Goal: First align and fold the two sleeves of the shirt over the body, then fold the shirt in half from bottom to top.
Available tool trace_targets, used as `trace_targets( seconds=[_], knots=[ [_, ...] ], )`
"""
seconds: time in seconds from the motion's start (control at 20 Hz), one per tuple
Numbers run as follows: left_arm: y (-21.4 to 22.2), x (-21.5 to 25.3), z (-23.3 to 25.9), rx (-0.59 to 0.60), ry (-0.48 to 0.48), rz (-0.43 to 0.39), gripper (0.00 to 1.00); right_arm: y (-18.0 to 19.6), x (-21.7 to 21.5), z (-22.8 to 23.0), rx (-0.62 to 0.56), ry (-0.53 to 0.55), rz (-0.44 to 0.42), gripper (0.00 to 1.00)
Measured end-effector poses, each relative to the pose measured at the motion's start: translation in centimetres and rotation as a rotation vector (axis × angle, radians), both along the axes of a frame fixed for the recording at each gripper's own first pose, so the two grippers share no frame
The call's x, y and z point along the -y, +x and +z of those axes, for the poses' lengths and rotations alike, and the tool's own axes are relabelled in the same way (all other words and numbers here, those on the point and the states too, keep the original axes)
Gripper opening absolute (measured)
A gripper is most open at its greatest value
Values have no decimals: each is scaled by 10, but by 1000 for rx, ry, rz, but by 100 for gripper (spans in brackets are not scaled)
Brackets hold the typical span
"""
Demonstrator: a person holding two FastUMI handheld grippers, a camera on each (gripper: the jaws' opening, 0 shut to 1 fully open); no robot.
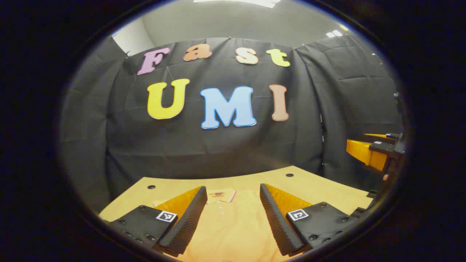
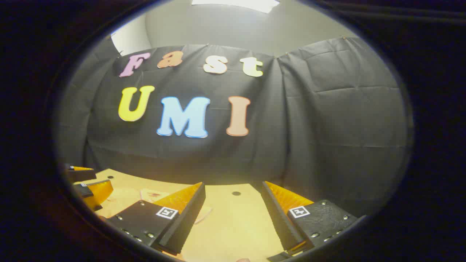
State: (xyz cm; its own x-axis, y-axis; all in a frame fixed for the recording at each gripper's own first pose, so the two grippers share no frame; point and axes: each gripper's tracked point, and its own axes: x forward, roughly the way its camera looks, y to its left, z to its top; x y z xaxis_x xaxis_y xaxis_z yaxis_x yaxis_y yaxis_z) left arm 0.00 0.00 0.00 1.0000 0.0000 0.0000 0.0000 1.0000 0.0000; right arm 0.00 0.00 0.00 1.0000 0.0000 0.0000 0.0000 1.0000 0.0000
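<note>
Shirt (image 1: 233,225) between the left gripper (image 1: 233,203) fingers: soft matt cloth, smooth, lightly creased, small buttons below the collar. Table (image 2: 233,222) under the right gripper (image 2: 233,202): smooth, wood-like board, low sheen, round holes near the far edge. Finger (image 1: 187,218) inner faces: finely ribbed, matt. Finger mounts: rigid matt plates with screw heads. Wall cloth (image 2: 327,109) beyond both: matt fabric with fold creases.

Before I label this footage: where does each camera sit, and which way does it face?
Left gripper view: rides the left gripper, faces the cloth wall over the shirt on the table; own fingers open, the right gripper beside it.
Right gripper view: rides the right gripper, faces the same wall over the table's edge; own fingers open, the left gripper beside it.
Shared: wall, table, shirt.
</note>
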Motion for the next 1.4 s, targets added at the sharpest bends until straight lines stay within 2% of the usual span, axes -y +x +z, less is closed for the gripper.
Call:
trace_targets(
  seconds=[0.15,0.25,0.45,0.75,0.95,1.1,1.4],
  knots=[
    [2,-19,14,51,-33,57,93,11,-34,26,27,-63,13,96],
    [9,-28,19,68,-36,64,95,18,-51,35,42,-79,21,95],
    [12,-38,29,96,-40,87,93,34,-79,37,37,-62,79,95],
    [21,-36,30,100,-64,88,93,63,-84,23,-1,-97,123,95],
    [21,-33,23,68,-100,112,93,90,-84,0,-58,-84,160,95],
    [19,-38,19,40,-69,145,96,118,-83,-31,-131,-75,196,95],
    [20,-37,18,32,-64,160,94,173,-68,-110,-323,-31,189,95]
  ],
)
